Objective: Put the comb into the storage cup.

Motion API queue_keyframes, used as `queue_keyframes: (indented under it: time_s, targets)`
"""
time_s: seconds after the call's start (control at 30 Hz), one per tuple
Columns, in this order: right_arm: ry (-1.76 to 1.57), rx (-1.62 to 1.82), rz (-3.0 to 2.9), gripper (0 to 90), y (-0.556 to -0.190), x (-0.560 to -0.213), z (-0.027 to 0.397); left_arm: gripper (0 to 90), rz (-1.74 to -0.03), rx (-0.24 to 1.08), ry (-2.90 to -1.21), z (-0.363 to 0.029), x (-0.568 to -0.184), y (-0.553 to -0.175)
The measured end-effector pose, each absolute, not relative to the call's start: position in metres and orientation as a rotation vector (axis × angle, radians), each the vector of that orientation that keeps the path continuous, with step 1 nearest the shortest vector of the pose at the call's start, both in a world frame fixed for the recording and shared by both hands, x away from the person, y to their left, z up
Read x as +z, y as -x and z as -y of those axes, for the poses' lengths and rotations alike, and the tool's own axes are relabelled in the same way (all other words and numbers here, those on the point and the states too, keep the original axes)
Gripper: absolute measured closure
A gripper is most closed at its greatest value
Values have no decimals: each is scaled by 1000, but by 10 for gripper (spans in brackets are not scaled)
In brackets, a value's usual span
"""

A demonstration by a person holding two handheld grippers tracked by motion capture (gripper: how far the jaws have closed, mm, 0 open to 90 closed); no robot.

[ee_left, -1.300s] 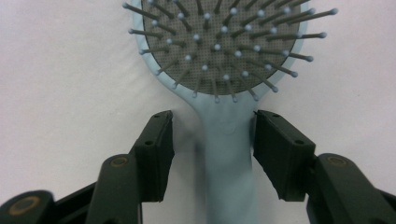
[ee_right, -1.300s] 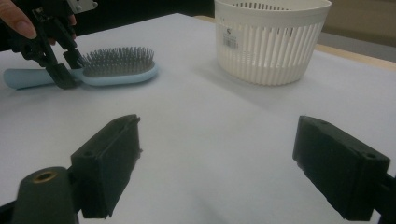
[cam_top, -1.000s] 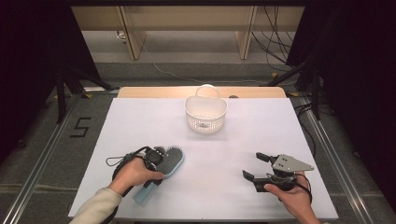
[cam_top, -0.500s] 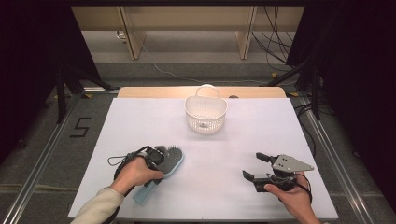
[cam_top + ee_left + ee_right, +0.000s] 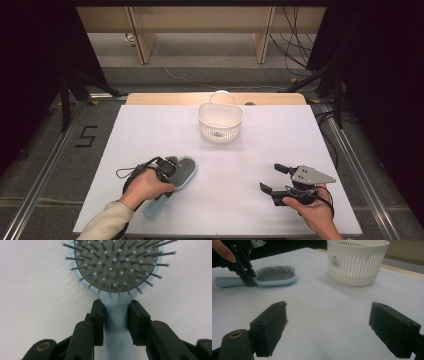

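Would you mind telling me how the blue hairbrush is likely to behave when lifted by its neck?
The hairbrush looks like rigid plastic, so it probably stays stiff. The left hand-held gripper has just been closing on its smooth, narrow neck, so it might pivot or slip. It seems light.

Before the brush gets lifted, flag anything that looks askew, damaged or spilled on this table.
Nothing stands out. The hairbrush lies flat, bristles up, its neck squarely between the left tool's jaws. The white basket stands upright and undamaged. The right tool is open and holds nothing.
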State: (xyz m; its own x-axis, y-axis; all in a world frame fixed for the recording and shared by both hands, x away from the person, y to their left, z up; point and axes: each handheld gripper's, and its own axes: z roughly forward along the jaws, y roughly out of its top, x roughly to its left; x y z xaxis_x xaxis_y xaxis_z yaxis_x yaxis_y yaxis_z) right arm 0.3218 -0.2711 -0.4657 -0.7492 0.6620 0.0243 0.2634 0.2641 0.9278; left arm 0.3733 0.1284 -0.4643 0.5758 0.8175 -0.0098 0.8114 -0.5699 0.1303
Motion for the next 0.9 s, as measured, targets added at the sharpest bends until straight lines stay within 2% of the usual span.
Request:
queue_keyframes:
  time_s: [0.9]
  targets:
    - [-840, 1485, -2171, 156, -321, -465, 272, 697, -1320, 146, -2662, -130, -464, -365]
